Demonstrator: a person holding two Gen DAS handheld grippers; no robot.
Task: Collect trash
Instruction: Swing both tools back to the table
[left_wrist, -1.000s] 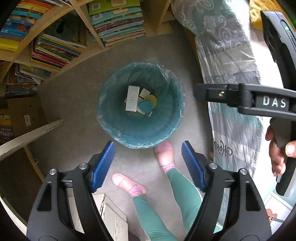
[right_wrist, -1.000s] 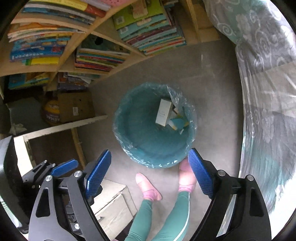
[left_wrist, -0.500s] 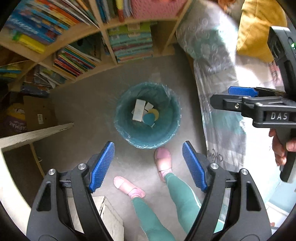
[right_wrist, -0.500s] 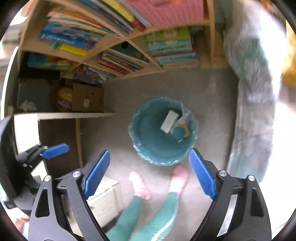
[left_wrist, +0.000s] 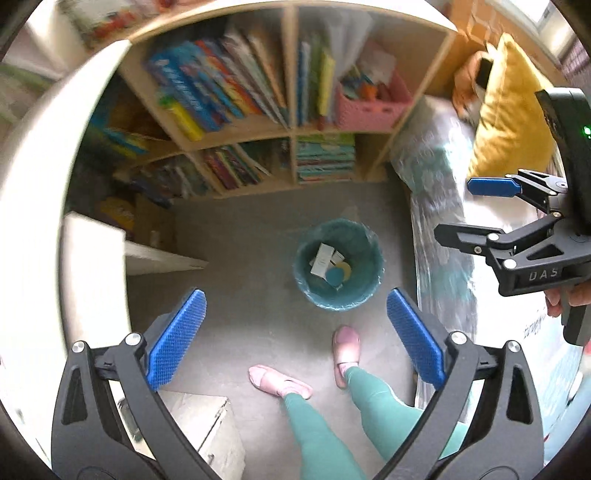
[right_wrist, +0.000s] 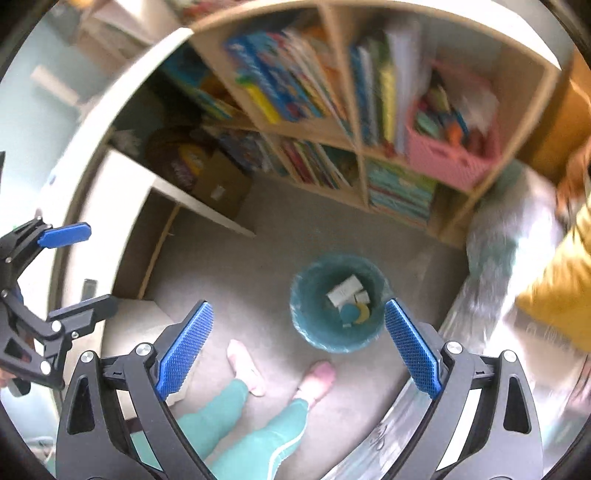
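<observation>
A teal bin (left_wrist: 364, 291) lined with clear plastic stands on the grey floor. It shows in the right wrist view (right_wrist: 314, 325) too. Inside lie a white box (left_wrist: 320, 255), a blue disc (left_wrist: 335, 275) and a yellow disc. My left gripper (left_wrist: 295, 336) is open and empty, high above the floor, with the bin far below between its fingers. My right gripper (right_wrist: 297, 345) is open and empty, also high above the bin. It appears side-on at the right of the left wrist view (left_wrist: 476, 210).
A wooden bookshelf (left_wrist: 288, 125) full of books and a pink basket (left_wrist: 369, 107) stands behind the bin. A bed with a patterned cover (left_wrist: 439, 236) and a yellow pillow (left_wrist: 509, 114) lies right. A white desk (left_wrist: 99, 258) and a cardboard box are left. The person's feet (left_wrist: 345, 349) stand near the bin.
Both grippers have risen well above the bin, which now looks much smaller. The view has tilted up to show more of the bookshelf. Both stay open and empty.
</observation>
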